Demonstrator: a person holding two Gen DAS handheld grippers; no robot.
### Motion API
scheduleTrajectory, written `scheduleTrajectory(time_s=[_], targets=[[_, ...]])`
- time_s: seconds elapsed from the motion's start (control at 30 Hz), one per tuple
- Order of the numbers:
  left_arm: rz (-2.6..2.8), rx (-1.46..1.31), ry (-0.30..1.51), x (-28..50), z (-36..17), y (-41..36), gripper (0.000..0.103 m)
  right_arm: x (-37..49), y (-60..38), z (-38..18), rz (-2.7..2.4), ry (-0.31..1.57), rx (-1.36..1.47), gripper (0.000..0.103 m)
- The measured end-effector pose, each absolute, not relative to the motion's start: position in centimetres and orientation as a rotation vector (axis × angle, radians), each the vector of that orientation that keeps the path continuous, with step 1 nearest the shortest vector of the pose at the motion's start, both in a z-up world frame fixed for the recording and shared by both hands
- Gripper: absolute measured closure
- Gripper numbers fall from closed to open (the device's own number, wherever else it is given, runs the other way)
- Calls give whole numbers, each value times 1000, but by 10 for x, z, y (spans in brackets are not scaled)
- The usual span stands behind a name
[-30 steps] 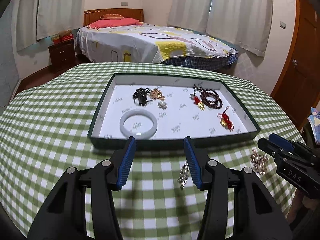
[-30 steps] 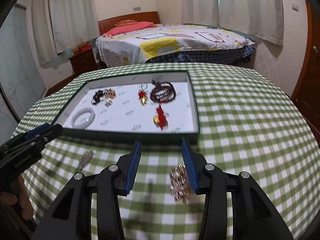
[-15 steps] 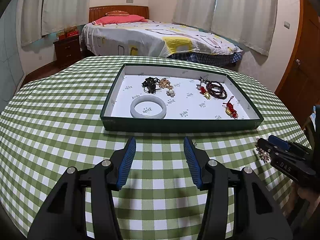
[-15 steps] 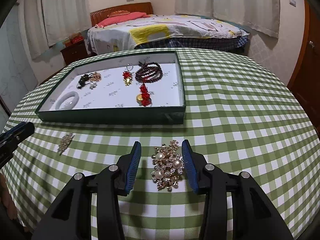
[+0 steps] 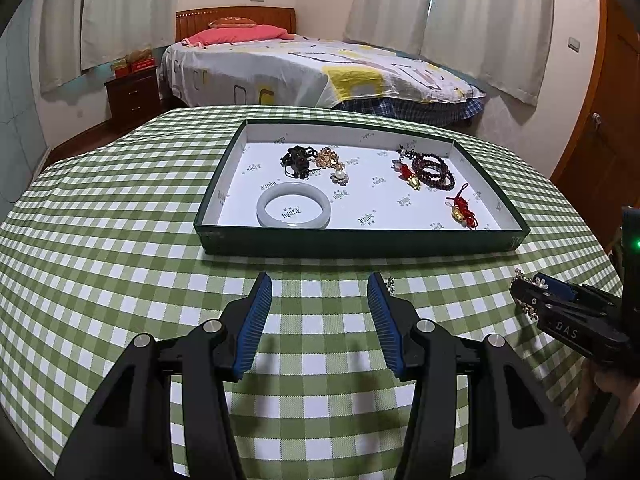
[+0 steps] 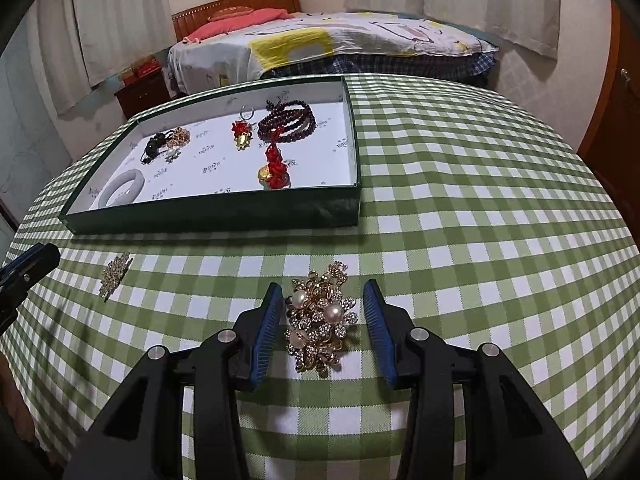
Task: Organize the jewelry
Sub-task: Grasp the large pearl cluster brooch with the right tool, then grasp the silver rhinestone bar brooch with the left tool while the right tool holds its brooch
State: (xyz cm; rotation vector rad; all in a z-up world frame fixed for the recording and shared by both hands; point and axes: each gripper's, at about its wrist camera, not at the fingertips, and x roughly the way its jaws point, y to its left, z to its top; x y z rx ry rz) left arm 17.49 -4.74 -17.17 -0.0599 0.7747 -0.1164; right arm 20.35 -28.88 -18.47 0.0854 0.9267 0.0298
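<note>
Pearl-and-gold brooch [image 6: 320, 320] flat on checked tablecloth [image 6: 480, 248], between spread fingers of right gripper [image 6: 324, 322], untouched by either pad. Smaller rhinestone brooch [image 6: 115, 272] well left, near left gripper [image 5: 320, 320], likewise spread and empty. Green tray [image 6: 224, 212] beyond, holding jade bangle [image 5: 294, 210], dark bead bracelet [image 6: 290, 120], red charms [image 6: 274, 164]. Open cloth to the right.

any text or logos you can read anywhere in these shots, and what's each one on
"DAS": white letters on the black body of the right gripper, seen from the left wrist view.
Small dark logo repeated across the white lining of the tray: too small and blurred to read.
Faint mark on the tray's dark front wall, left end: unreadable.
No other readable text; the brooch between the open right fingers bears none.
</note>
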Motion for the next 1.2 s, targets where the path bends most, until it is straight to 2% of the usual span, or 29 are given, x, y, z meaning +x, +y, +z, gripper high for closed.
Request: scheduleTrajectory(time_s=[0.1, 0.2, 0.3, 1.07, 1.2], targets=[[-119, -57, 777, 175, -173, -50, 54, 202, -286, -184, 38, 928, 80, 69], [-123, -52, 783, 175, -174, -52, 54, 201, -284, -184, 46, 927, 76, 70], [-128, -50, 789, 174, -176, -54, 54, 199, -282, -182, 61, 923, 82, 78], [-199, -12, 839, 185, -196, -86, 55, 196, -284, -174, 77, 907, 97, 80], [-222, -8, 870, 195, -203, -93, 65, 198, -285, -175, 81, 909, 107, 80]])
